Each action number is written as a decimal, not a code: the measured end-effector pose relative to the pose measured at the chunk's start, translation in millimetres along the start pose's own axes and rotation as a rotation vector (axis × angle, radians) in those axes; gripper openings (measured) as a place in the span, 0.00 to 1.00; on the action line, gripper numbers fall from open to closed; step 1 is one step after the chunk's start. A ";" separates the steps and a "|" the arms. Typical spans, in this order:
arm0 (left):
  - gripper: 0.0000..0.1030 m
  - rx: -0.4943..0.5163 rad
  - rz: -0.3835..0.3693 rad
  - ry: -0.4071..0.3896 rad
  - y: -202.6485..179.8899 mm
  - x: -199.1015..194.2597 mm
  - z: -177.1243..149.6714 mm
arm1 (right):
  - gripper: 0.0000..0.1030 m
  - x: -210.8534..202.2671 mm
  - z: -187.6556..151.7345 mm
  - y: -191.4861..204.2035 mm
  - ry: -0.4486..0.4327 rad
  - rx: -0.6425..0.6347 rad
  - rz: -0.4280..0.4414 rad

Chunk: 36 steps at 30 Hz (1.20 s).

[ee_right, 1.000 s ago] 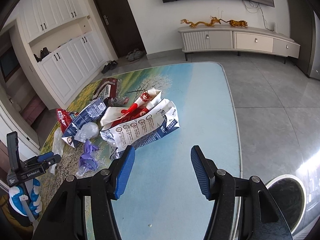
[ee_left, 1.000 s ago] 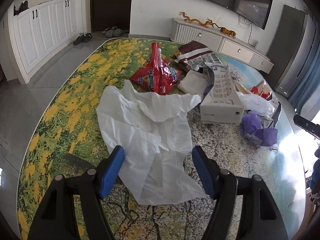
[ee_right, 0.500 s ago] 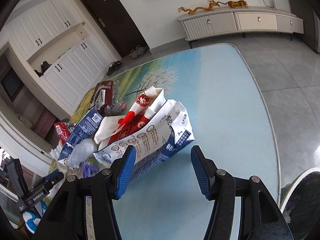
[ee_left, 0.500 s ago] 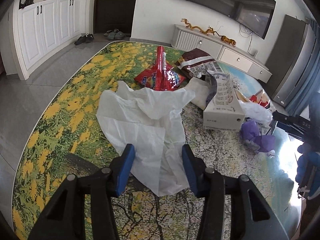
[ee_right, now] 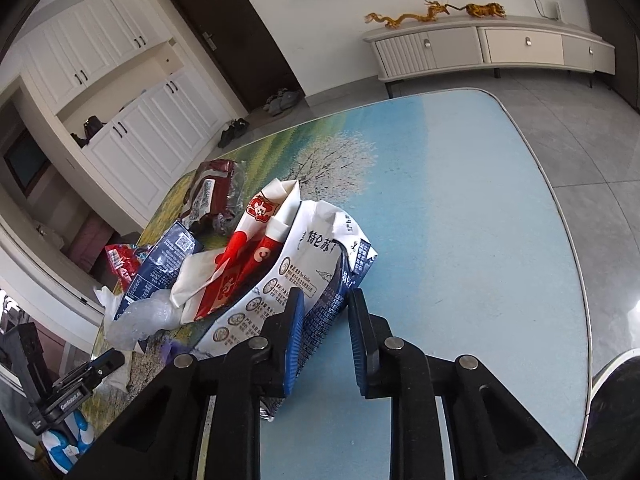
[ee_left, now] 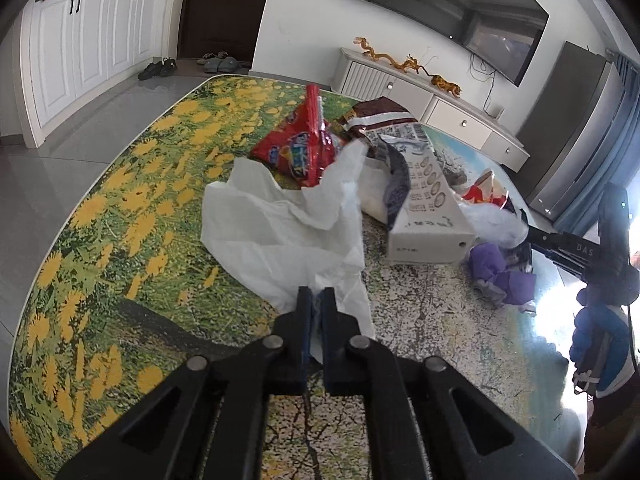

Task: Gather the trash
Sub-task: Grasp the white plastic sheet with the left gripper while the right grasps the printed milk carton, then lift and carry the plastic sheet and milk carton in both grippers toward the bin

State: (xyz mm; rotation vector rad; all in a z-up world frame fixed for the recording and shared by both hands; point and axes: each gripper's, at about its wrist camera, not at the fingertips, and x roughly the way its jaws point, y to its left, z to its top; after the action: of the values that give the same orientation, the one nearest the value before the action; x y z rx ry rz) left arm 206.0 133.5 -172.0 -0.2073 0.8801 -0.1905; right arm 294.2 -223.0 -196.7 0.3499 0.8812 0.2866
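My left gripper (ee_left: 317, 300) is shut on the near corner of a crumpled white plastic bag (ee_left: 280, 236) lying on the table. Behind it lie a red snack wrapper (ee_left: 304, 148), a brown packet (ee_left: 380, 116), a white carton box (ee_left: 424, 216) and purple scraps (ee_left: 500, 276). My right gripper (ee_right: 325, 304) has narrowed around the edge of a torn blue-and-white milk carton (ee_right: 304, 276), the jaws still apart. A red-and-white wrapper (ee_right: 248, 256), a clear plastic bag (ee_right: 144, 320) and a dark blue carton (ee_right: 160, 264) lie beside it.
The table (ee_right: 460, 200) has a printed landscape top (ee_left: 120, 208). A round bin rim (ee_right: 616, 392) shows at the lower right of the right wrist view. The right gripper and hand show at the right edge of the left wrist view (ee_left: 600, 256). A TV cabinet (ee_right: 488, 48) stands by the far wall.
My left gripper has closed from wide open onto the white bag's corner. My right gripper has moved in to the milk carton and its jaws have narrowed around the carton's edge.
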 end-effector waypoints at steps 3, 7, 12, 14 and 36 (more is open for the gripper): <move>0.01 -0.002 -0.010 -0.021 -1.5 -5.6 -2.2 | 0.14 -8.3 -3.2 2.1 -0.006 -0.018 0.002; 0.01 -0.009 -0.008 -0.031 -2.6 -13.7 -8.7 | 0.13 -23.4 -9.4 8.1 -0.011 -0.052 -0.009; 0.01 -0.027 -0.007 -0.039 -4.2 -34.1 -21.8 | 0.12 -47.0 -18.3 10.5 -0.030 -0.068 -0.016; 0.01 -0.034 -0.004 -0.051 -5.2 -45.3 -25.4 | 0.12 -57.1 -21.2 9.6 -0.041 -0.065 -0.013; 0.01 0.099 -0.085 -0.184 -76.6 -143.4 -36.0 | 0.12 -193.2 -64.1 -11.6 -0.253 0.002 0.000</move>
State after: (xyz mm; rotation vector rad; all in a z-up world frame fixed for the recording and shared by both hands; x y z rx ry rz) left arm 82.7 91.8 -68.2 -0.1676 0.6780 -0.2889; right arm 127.9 -296.2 -104.2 0.3791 0.6323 0.2356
